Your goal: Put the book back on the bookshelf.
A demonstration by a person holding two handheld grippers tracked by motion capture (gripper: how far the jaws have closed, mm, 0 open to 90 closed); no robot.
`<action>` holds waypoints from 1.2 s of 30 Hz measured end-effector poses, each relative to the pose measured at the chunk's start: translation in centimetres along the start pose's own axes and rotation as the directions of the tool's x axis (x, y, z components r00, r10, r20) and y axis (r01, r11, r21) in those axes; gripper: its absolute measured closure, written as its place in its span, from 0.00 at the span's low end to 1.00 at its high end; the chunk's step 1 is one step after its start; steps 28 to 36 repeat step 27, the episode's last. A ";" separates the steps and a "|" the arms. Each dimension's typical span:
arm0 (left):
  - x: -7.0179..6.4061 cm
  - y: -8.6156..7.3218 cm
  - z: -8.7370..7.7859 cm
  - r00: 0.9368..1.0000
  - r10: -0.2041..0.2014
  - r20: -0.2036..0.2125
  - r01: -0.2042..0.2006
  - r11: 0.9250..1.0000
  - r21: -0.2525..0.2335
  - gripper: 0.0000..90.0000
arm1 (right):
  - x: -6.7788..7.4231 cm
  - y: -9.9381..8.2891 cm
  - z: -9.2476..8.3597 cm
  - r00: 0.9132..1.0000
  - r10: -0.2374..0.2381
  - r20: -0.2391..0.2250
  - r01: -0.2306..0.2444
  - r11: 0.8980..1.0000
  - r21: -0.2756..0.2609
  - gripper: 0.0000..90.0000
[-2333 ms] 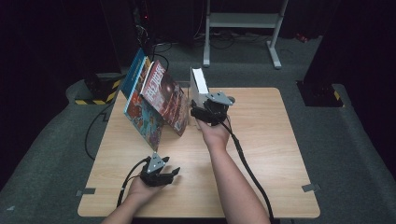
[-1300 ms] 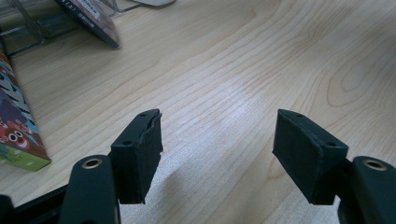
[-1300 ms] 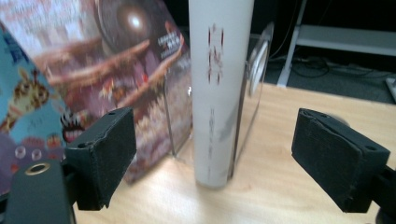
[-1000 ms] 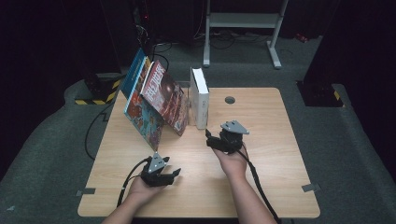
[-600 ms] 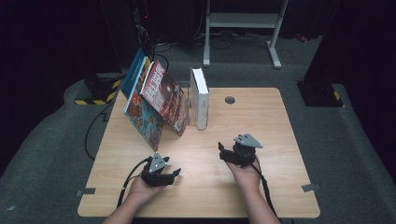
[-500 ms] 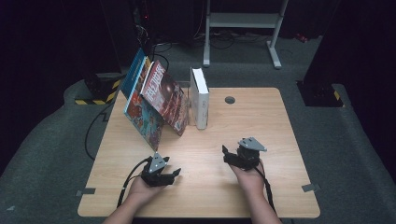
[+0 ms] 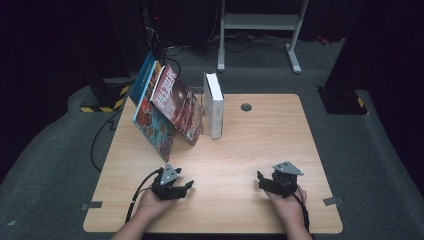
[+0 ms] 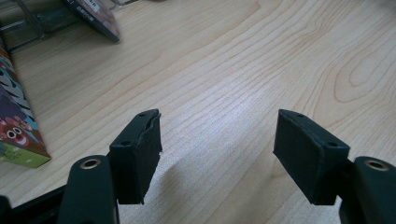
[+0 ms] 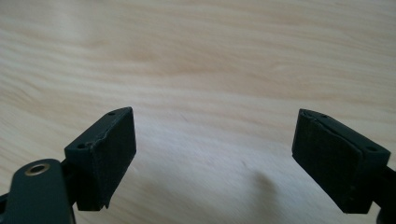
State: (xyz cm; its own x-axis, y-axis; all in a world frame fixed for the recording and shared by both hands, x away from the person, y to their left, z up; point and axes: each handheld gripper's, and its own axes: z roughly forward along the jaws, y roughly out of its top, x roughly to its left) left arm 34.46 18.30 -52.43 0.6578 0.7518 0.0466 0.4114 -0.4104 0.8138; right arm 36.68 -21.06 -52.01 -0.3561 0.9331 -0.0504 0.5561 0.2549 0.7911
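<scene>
Several colourful books (image 7: 167, 107) lean together at the back left of the wooden table (image 7: 260, 140). Just to their right a white book (image 7: 214, 105) stands upright. My left gripper (image 7: 186, 189) rests low at the near left, held in a hand, and my right gripper (image 7: 260, 182) sits at the near right. In the left gripper view the left gripper (image 8: 217, 154) is open over bare wood, with a book's corner (image 8: 18, 126) off to its left. The right gripper (image 9: 226, 158) in the right gripper view is also open, with wood grain alone between its jaws.
A round cable hole (image 7: 246, 106) sits in the table right of the white book. Behind the table stands a metal frame (image 7: 260, 22). Yellow-black tape (image 7: 100, 100) marks the floor at the left. Cables trail from both grippers off the near edge.
My right gripper has let go of the white book, which now stands alone, and has come back and down to the table's near right. The left gripper has stayed put.
</scene>
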 end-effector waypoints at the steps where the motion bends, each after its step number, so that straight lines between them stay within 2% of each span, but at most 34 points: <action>1: 0.0 0.0 0.0 1.000 0.006 -0.004 -0.006 1.000 0.001 0.35 | -0.2 -0.2 -0.1 1.000 0.002 0.000 -0.002 1.000 0.015 0.16; 3: 0.0 0.0 0.0 1.000 0.007 -0.003 -0.007 1.000 0.004 0.35 | -0.8 -0.6 -0.3 1.000 -0.001 -0.004 0.002 0.998 0.063 0.15; 6: -0.1 0.0 0.0 1.000 0.007 -0.013 -0.007 1.000 0.000 0.35 | -1.4 -0.9 -0.6 1.000 0.001 -0.013 0.000 0.996 0.089 0.16; 7: -0.1 0.0 0.0 1.000 0.008 -0.015 -0.008 1.000 0.000 0.35 | -1.6 -1.0 -0.6 1.000 0.004 -0.018 -0.002 0.994 0.113 0.15; 8: -0.1 0.0 0.0 1.000 0.006 -0.013 -0.006 1.000 0.001 0.35 | -1.9 -1.1 -0.6 0.999 0.024 -0.027 -0.021 0.991 0.129 0.16; 18: -0.4 -0.1 0.0 0.999 0.014 -0.044 -0.014 1.000 -0.003 0.35 | -2.0 -1.3 -0.8 0.999 0.028 -0.016 -0.026 0.992 0.121 0.18; 22: -0.3 -0.1 -0.1 0.999 0.006 -0.044 -0.006 1.000 -0.003 0.35 | -1.8 -1.2 -0.7 0.999 0.025 -0.026 -0.021 0.992 0.121 0.21; 27: -0.1 -0.1 0.0 0.999 -0.027 -0.044 0.027 1.000 0.008 0.36 | -1.8 -1.2 -0.7 0.999 0.021 -0.029 -0.018 0.993 0.118 0.21; 36: -0.1 -0.1 0.0 0.999 -0.027 -0.044 0.027 1.000 0.008 0.36 | -1.8 -1.2 -0.7 0.999 0.021 -0.029 -0.018 0.993 0.118 0.21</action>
